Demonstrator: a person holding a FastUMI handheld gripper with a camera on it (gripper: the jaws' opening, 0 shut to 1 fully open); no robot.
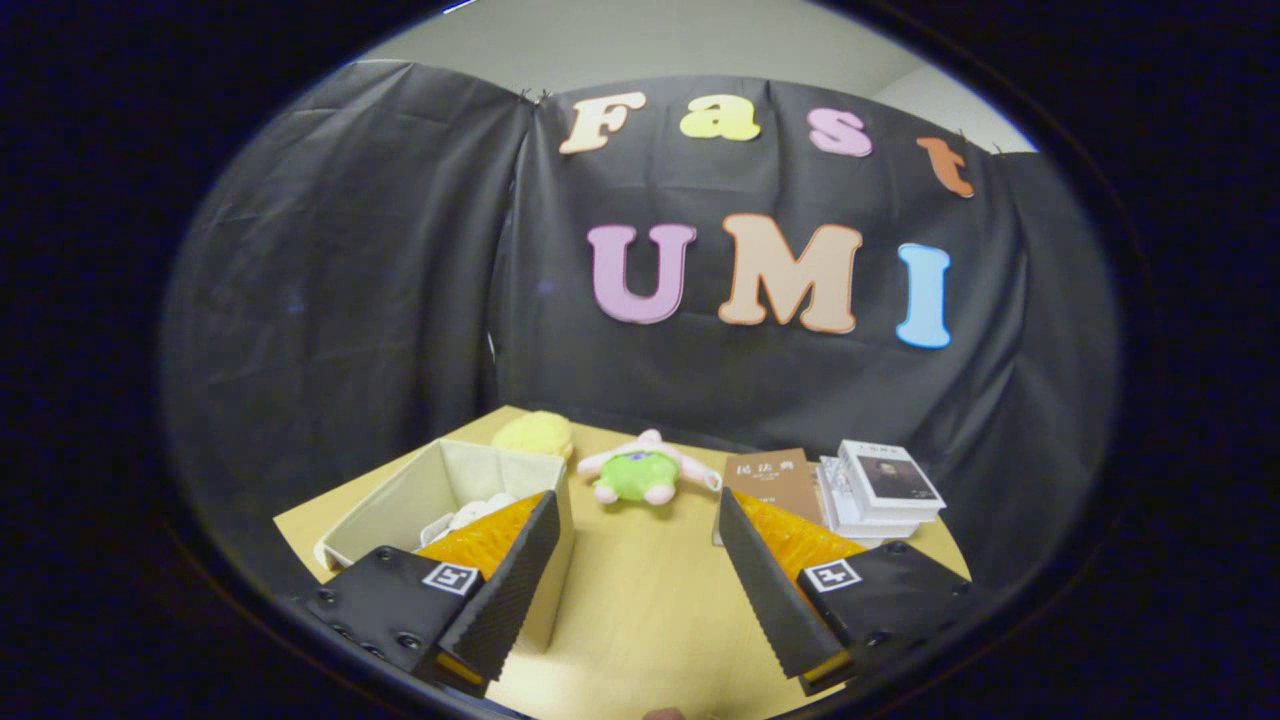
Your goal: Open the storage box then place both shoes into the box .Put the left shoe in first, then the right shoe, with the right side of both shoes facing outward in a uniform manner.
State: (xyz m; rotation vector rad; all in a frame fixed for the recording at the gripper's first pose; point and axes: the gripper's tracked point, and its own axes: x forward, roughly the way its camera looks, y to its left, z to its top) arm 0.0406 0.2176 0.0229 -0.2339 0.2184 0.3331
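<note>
One storage box (450, 500), open-topped, no lid seen on it, sits at the near left of the wooden table (640, 600), partly behind the left finger. Looks like beige fabric over thin board: probably light, walls stiff enough to stand but likely to flex or slide if nudged; best steadied by pinching the top rim of a wall, not pushed. Pale cream inside and out, rectangular, a small side handle loop at the near left corner. Something whitish (470, 515) lies inside, possibly a shoe, too hidden to tell which or how turned. If a shoe, likely soft-sided with a firmer sole; grab at heel collar or across the upper.

Gripper (635, 515) spread wide, holding nothing, only bare tabletop between the fingers; left fingertip overlaps the box's right wall in view, contact cannot be judged. Beyond the fingers: green and pink plush toy (640, 475) mid-table, yellow fluffy object (535, 433) just behind the box, brown book (770, 478) and stack of pale books (880, 490) far right.
</note>
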